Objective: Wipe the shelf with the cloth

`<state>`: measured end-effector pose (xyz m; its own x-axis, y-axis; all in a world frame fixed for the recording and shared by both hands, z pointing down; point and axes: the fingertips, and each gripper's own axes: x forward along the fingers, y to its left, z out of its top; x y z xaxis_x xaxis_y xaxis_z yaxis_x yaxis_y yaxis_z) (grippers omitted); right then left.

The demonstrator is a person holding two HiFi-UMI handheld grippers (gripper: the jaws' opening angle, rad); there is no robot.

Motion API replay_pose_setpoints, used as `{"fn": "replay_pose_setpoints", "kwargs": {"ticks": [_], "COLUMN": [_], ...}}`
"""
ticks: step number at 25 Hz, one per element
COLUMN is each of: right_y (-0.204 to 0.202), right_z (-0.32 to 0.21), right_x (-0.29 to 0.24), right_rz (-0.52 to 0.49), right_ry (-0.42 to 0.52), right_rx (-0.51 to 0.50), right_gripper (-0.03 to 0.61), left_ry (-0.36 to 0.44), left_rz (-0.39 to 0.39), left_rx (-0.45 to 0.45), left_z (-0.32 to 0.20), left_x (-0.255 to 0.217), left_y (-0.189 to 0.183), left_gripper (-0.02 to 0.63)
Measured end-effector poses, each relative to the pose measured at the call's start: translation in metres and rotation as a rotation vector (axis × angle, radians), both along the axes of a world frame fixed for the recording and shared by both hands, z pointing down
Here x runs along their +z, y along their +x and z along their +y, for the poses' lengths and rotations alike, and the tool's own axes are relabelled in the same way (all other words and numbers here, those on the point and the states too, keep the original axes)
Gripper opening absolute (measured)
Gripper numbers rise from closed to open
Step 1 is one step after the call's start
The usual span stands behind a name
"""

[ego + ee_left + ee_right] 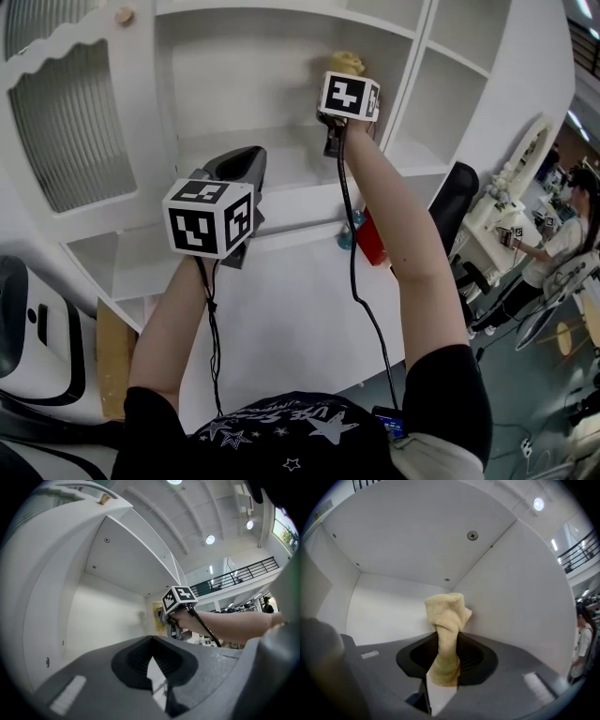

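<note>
A yellow cloth (446, 620) stands bunched between the jaws of my right gripper (444, 670), which is shut on it. In the head view that gripper (342, 84) is raised inside the white shelf (281, 167), holding the cloth (347, 64) by the compartment's right wall near the back. The left gripper (242, 167) hovers lower, at the shelf's front edge. Its jaws (152, 667) look shut with nothing in them. The left gripper view also catches the right gripper (174, 620) and a strip of cloth (158, 616).
A ribbed-glass cabinet door (56, 122) stands to the left of the open compartment. Below the shelf are a red bottle (370, 239) and a blue object (349, 234). A black chair (455, 202) and a person (562, 234) are at the right, a white machine (37, 328) at the lower left.
</note>
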<state>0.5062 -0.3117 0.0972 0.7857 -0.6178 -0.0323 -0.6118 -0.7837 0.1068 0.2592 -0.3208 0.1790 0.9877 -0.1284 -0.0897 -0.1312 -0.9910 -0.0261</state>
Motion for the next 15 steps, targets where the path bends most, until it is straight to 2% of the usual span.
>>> {"fn": "replay_pose_setpoints", "kwargs": {"ticks": [5, 10, 15], "right_y": [-0.023, -0.026, -0.048], "right_z": [0.015, 0.036, 0.057], "right_x": [-0.001, 0.004, 0.007], "right_rz": [-0.003, 0.005, 0.015], "right_ry": [-0.01, -0.023, -0.023], "right_rx": [0.002, 0.029, 0.057], "right_gripper": [0.133, 0.135, 0.135], "left_ry": [-0.008, -0.014, -0.022], "left_rz": [-0.007, -0.017, -0.024], "left_rx": [0.034, 0.084, 0.119], "left_z": [0.005, 0.015, 0.026], "left_x": [-0.001, 0.004, 0.011], "left_y": [-0.012, -0.006, -0.021], "left_gripper": [0.001, 0.0, 0.0]}}
